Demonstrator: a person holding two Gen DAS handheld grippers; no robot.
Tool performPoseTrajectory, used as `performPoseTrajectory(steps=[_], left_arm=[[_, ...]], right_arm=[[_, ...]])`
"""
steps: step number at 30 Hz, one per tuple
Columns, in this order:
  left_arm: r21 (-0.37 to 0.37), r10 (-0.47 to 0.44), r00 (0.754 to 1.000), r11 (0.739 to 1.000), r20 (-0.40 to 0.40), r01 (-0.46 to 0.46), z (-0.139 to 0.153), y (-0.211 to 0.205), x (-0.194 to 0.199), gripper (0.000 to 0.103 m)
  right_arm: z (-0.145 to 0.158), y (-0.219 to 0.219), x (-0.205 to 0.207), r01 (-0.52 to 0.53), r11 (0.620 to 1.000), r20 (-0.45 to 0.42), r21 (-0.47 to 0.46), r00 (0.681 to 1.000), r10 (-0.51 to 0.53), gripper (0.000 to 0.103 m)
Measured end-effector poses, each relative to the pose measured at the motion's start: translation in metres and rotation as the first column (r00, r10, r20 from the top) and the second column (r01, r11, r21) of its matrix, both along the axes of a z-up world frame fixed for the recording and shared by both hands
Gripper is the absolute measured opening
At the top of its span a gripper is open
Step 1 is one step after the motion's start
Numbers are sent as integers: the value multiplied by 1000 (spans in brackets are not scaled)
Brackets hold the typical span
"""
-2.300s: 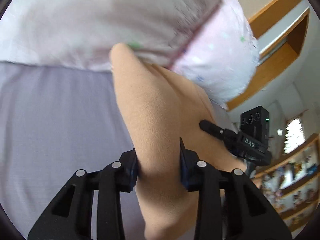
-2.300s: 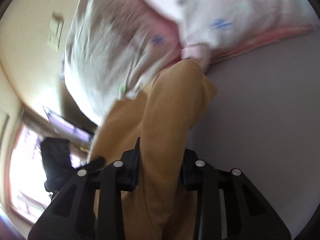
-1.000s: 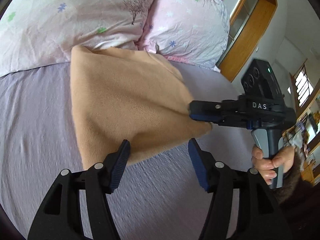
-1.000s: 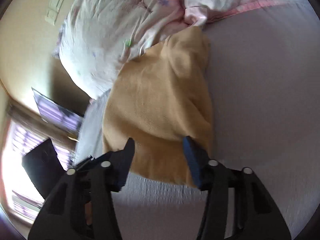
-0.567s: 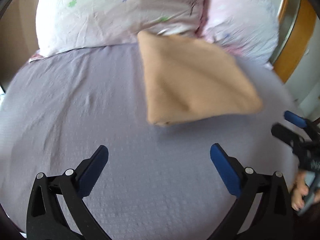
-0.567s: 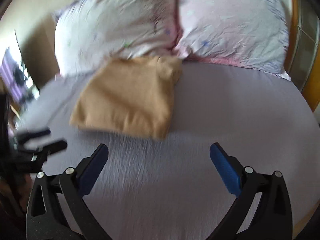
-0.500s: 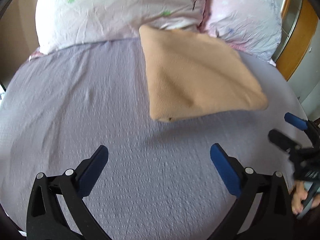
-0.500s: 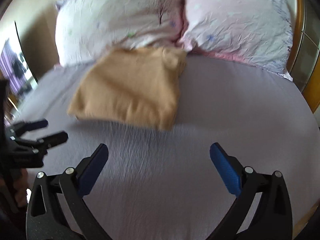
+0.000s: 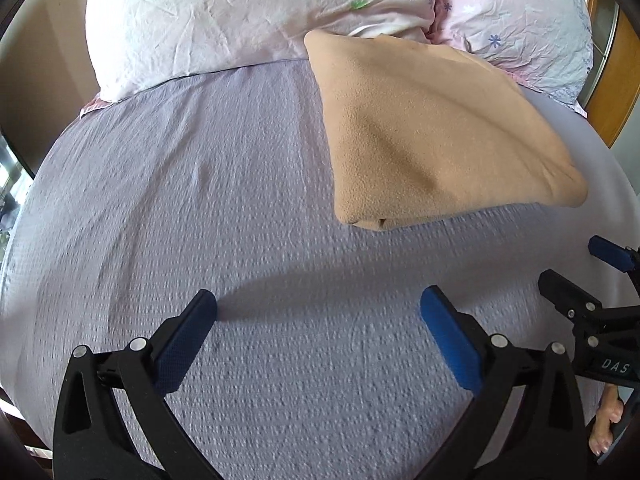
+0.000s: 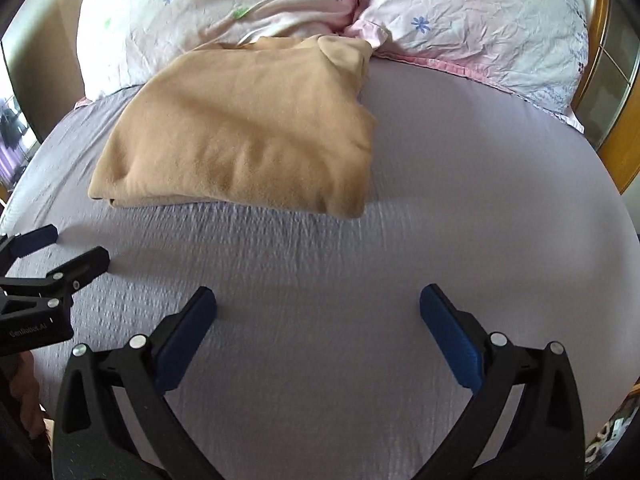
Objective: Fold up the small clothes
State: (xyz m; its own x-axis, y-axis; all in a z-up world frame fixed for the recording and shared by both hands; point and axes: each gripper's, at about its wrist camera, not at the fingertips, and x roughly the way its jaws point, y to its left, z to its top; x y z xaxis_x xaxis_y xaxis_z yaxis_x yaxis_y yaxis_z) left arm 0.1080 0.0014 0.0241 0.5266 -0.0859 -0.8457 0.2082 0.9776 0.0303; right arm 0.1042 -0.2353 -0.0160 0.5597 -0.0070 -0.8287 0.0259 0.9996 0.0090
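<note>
A folded tan fleece garment [image 9: 432, 136] lies flat on the lilac bedsheet [image 9: 200, 200], its far edge against the pillows; it also shows in the right wrist view [image 10: 248, 132]. My left gripper [image 9: 318, 310] is open and empty, hovering over the sheet well short of the garment. My right gripper [image 10: 318, 304] is open and empty, also back from the garment. The right gripper shows at the right edge of the left wrist view [image 9: 576, 272], and the left gripper at the left edge of the right wrist view [image 10: 52, 248].
Two floral pillows, a white one [image 9: 248, 12] and a pink one [image 9: 516, 12], line the head of the bed. A wooden headboard frame [image 9: 612, 92] stands at the right. The bed's edge [image 10: 616, 216] curves off at the right.
Both grippers let go of the tan garment, opened wide and pulled back toward the foot of the bed. The garment now lies folded by the pillows.
</note>
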Motion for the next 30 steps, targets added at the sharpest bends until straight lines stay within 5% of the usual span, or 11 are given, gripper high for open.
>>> performPoseTrajectory(steps=[30], left_arm=[[-2,-16,1000,1000,24,16,-1,-1,-5,102]], right_arm=[[0,-1,-1,-9,1000,17,-1,1000,9,101]])
